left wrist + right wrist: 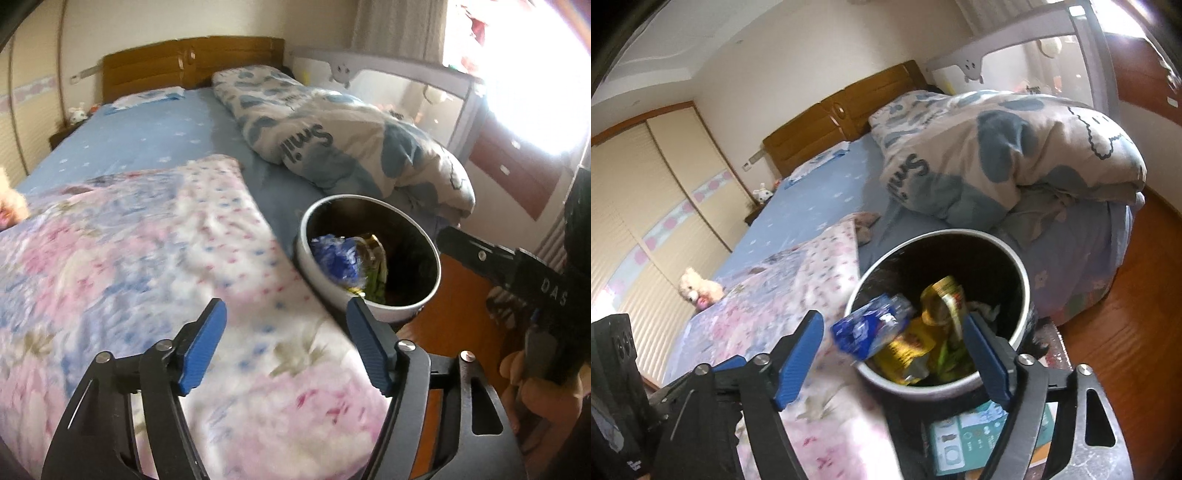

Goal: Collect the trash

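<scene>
A round trash bin (306,236) with a white rim and a black inside stands at the bed's near right corner. In it lie a blue wrapper (334,254) and yellow and green wrappers. My left gripper (286,306) is open over the floral blanket (147,258), nothing between its blue pads, with the bin just beyond its right finger. My right gripper (892,319) is open in front of the bin (960,232). The blurred blue wrapper (864,332) lies across the bin's near rim between the pads, touching neither. Yellow wrappers (912,350) lie behind it.
A rolled blue-and-white duvet (351,140) lies on the blue sheet behind the bin. A teddy bear (698,290) sits at the blanket's left edge. The bin rests above a printed box (979,435). Wooden floor (1126,314) lies to the right. A hand (532,384) holds the other tool.
</scene>
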Tool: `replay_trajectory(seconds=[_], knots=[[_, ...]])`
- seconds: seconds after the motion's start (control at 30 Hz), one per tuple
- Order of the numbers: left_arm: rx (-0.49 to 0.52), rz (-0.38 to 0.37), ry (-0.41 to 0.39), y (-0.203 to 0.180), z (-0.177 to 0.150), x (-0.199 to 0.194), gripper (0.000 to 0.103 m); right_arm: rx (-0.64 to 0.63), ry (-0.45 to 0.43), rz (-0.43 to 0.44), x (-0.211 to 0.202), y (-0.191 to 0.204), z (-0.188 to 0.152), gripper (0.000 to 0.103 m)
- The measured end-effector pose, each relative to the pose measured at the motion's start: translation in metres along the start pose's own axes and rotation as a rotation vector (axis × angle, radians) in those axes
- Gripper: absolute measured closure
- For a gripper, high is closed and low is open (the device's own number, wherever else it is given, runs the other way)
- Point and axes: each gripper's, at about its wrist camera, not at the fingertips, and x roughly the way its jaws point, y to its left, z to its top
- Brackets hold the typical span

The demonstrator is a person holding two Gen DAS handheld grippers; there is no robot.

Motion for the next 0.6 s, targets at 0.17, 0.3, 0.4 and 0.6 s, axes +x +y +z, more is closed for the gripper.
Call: replay_trajectory(seconds=[0.17, 0.3, 0.4, 0.6], knots=[[-0.038, 0.039, -0.064, 0.022, -0.021, -0.038, 0.022, -0.038, -0.029, 0.019, -0.017, 0.023, -0.023, 0.013], [-0.078, 0.092, -0.123, 0.037, -0.032, -0.067, 0.012, -0.074, -0.051, 0.024, -0.030, 0.043, -0.041, 0.011], [-0.082, 0.153, -0.178, 0.046, -0.035, -0.089, 0.008, -0.105, -0.072, 0.035, -0.039, 0.061, -0.048, 0.011], [-0.088, 0.296, -0.341, 0.057, -0.040, -0.140, 0.000, -0.200, -0.196, 0.065, -0.071, 0.097, -0.044, 0.001]])
